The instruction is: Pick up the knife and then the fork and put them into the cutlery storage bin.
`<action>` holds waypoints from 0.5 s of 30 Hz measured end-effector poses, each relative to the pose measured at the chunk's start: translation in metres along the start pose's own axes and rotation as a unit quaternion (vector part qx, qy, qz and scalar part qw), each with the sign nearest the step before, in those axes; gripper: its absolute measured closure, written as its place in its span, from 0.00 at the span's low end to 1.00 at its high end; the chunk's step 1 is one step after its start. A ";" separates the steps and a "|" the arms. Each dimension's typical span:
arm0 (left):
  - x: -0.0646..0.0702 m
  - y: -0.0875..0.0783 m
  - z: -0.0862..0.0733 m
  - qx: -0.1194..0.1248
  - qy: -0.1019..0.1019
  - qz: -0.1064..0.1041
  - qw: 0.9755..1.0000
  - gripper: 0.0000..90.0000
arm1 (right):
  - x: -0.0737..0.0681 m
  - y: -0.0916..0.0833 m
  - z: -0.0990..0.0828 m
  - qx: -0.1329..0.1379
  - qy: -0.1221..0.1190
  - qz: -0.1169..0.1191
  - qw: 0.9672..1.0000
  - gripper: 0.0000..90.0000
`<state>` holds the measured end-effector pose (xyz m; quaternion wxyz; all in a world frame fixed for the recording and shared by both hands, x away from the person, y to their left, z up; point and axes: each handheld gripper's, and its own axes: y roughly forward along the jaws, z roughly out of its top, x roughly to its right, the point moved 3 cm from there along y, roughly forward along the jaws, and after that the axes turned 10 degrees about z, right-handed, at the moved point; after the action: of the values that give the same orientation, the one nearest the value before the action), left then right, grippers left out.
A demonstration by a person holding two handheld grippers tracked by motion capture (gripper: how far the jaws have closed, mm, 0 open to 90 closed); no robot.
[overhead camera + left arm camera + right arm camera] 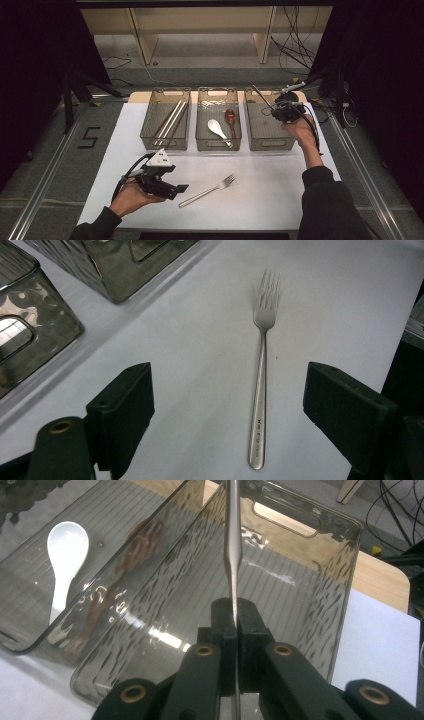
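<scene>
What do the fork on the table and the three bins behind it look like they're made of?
The fork looks like polished stainless steel: silvery, with bright reflections along its handle. The bins appear to be smoky translucent plastic: glossy, rippled walls, and the white spoon shows through one.

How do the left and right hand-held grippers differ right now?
The left hand-held gripper is open with nothing between its jaws; the right hand-held gripper is shut on a thin metal utensil. The left hangs low over the white table, jaws either side of the fork handle; the right is above the right-hand clear bin. Both are black, two-jawed and held by a person's hand.
</scene>
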<state>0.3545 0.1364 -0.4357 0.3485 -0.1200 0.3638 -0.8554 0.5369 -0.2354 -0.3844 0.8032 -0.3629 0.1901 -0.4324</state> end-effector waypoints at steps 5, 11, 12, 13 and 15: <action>0.001 0.000 0.000 -0.001 0.004 -0.001 1.000 0.22 | -0.001 0.007 0.004 -0.010 0.003 -0.003 1.000 0.99; 0.001 0.000 0.000 0.002 0.003 0.001 1.000 0.22 | -0.002 0.013 0.007 -0.017 0.002 -0.005 1.000 0.99; 0.001 0.000 0.000 0.001 0.003 0.000 1.000 0.22 | -0.002 0.014 0.007 -0.019 0.001 -0.006 1.000 0.99; 0.001 0.001 0.000 -0.001 0.003 -0.001 1.000 0.22 | -0.002 0.015 0.007 -0.020 0.002 -0.007 1.000 0.99; 0.001 0.001 -0.001 -0.002 0.002 -0.001 1.000 0.22 | -0.001 0.017 0.006 -0.022 0.003 -0.008 1.000 0.99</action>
<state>0.3539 0.1350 -0.4372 0.3470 -0.1187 0.3659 -0.8554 0.5494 -0.2255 -0.3926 0.7911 -0.3809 0.1990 -0.4353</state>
